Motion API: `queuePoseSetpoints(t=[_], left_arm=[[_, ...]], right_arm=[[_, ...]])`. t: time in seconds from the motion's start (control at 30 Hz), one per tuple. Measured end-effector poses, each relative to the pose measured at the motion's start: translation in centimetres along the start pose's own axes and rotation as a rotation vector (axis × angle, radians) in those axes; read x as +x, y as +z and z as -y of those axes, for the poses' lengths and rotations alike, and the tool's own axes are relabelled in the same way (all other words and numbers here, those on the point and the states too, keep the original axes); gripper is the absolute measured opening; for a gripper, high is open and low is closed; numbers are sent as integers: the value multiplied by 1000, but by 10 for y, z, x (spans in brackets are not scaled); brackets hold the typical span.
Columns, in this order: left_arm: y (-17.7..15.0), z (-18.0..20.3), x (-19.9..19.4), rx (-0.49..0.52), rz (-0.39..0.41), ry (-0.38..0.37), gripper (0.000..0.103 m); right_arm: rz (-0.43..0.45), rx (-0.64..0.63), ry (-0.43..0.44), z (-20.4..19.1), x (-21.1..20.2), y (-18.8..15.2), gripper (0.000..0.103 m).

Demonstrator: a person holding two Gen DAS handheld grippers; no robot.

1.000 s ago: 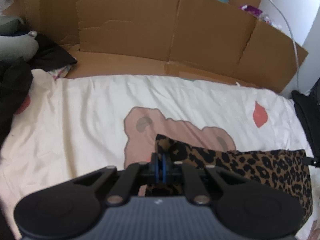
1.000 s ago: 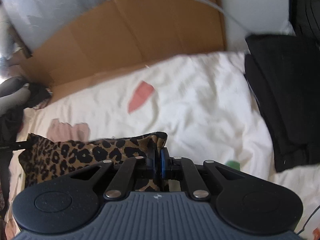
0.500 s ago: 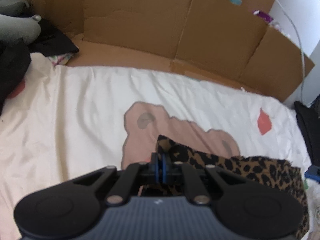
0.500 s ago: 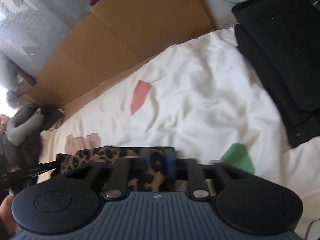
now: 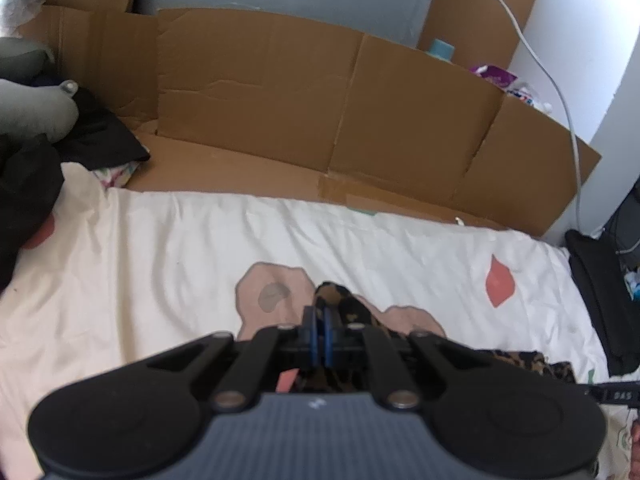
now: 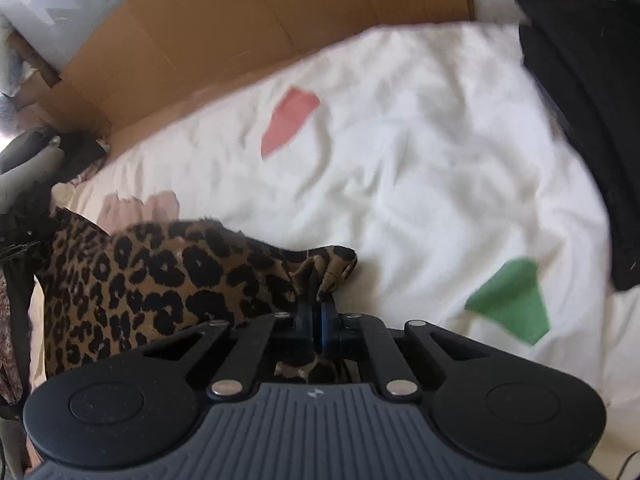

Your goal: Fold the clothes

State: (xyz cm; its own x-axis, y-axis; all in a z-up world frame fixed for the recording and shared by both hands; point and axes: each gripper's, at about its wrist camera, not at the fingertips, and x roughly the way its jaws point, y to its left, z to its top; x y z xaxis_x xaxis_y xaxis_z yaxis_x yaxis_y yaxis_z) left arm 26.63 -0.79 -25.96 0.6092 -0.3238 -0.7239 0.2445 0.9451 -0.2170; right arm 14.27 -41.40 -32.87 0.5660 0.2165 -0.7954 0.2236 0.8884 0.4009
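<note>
Leopard cloth (image 6: pixel 160 280) pinched at its corners by both closed grippers — right (image 6: pixel 319 304), just re-closed, grips a thin bunch at 12 o'clock; left (image 5: pixel 320 334) likewise — slip likely if tensioned.

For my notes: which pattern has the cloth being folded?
Leopard print, black spots on brown: the cloth shows best in the right wrist view.

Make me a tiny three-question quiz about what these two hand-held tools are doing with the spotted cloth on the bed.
1. True or false: the left tool is shut on the leopard-print cloth.
2. The right tool pinches the cloth at: A) a bunched corner, B) its middle, C) nowhere.
3. What brown material stands along the far edge of the white bedsheet?

Key: 1 true; 2 A; 3 cardboard.
</note>
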Motion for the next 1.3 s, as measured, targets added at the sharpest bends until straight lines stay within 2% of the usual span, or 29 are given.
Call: queuePoseSetpoints(t=[0.2,0.3,0.43,0.6,0.67,0.73,0.77,0.8,0.87,0.97,1.07,1.2,1.3], left_arm=[[3,2,-13,-12,61,-4,2],[6,1,-8,-24,60,-6,1],[0,0,16,-3,6,33,1],[-17,-12,42,-24,-72,85,0],[-22,-12,52,-12,-104,89,0],[-23,-12,54,-8,-114,110,1],[-21,-12,52,-11,-112,120,4],[-19,-11,48,-12,-106,130,7],[-13,-8,37,-1,-96,143,10],[-7,4,15,31,-84,99,18],[-12,23,-4,93,-81,71,22],[-29,50,-9,153,-126,-40,22],[-41,72,-10,242,-145,-85,22]], right_arm=[[72,22,4,2,-29,1,1],[93,38,-9,3,-33,1,1],[72,52,-29,5,-19,4,1],[30,78,-26,7,2,1,3],[37,90,-11,8,2,0,9],[44,109,3,11,-1,-1,27],[50,119,10,13,-3,-2,40],[56,128,18,14,-6,-2,47],[88,120,22,15,-16,-2,48],[156,92,33,12,-35,-1,48],[213,45,58,2,-50,-1,48],[200,-61,99,-22,-48,-4,47],[171,-128,113,-41,-40,-9,47]])
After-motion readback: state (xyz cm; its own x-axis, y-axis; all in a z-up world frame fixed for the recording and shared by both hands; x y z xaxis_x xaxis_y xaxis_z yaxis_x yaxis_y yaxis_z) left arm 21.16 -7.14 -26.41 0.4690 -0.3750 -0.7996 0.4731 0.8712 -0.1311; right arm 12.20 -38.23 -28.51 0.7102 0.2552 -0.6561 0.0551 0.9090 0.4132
